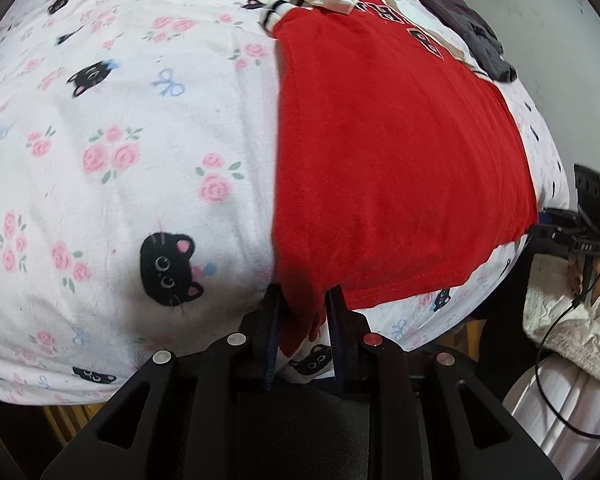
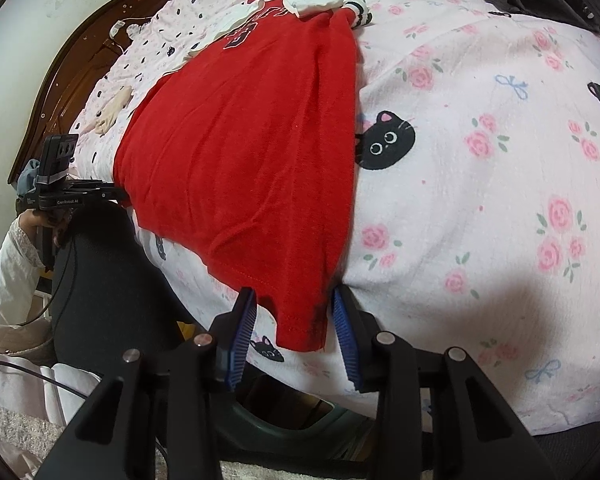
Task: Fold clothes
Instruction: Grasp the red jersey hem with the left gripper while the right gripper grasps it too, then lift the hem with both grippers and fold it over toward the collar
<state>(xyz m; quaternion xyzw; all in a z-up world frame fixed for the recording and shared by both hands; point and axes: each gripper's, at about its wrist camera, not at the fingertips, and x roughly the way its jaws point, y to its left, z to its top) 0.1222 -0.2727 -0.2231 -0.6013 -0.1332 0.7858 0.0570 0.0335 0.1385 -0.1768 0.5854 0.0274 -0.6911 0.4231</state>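
Since the shirt [image 2: 244, 152] is soft and limp, its hem corners suit: left gripper [image 1: 302, 304] pinches one, right gripper [image 2: 294, 304] straddles the other, jaws apart.

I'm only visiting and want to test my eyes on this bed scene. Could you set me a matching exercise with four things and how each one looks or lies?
Things:
1. red shirt
2. bedsheet
3. dark grey garment
4. headboard

Descriptions:
A. brown wood
B. spread out flat
C. heaped at the far edge
D. printed with black cats and pink roses

Pairs: 1-B, 2-D, 3-C, 4-A
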